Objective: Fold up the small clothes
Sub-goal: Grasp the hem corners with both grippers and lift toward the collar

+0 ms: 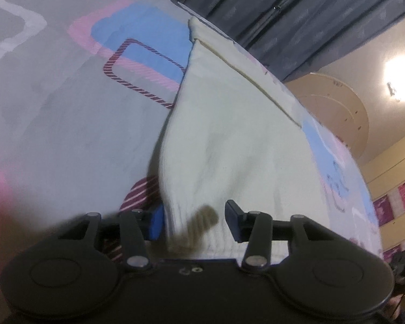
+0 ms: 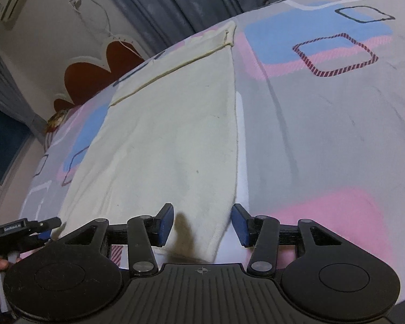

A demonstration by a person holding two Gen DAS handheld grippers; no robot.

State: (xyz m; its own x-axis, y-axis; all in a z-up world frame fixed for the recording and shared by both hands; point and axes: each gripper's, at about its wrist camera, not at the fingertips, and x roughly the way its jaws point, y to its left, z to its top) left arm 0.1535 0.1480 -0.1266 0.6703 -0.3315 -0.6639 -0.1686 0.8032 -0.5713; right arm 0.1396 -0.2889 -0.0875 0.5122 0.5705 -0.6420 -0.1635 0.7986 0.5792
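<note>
A cream-white small garment [image 1: 229, 135] lies spread on the patterned bedsheet [image 1: 54, 108], its hemmed end at the far side. In the left wrist view my left gripper [image 1: 194, 222] is open, its jaws standing either side of the garment's near edge, which is blurred. In the right wrist view the same garment [image 2: 170, 135] stretches away from me. My right gripper [image 2: 202, 226] is open around the garment's near right corner. The left gripper [image 2: 44, 228] shows at the lower left, at the garment's other near corner.
The bedsheet [image 2: 324, 135] has pink, blue and grey squares. Grey curtains [image 1: 297, 5] hang behind the bed. A red flower-shaped headboard [image 2: 94, 67] stands at the far left in the right wrist view. A ceiling light [image 1: 401, 77] glares at right.
</note>
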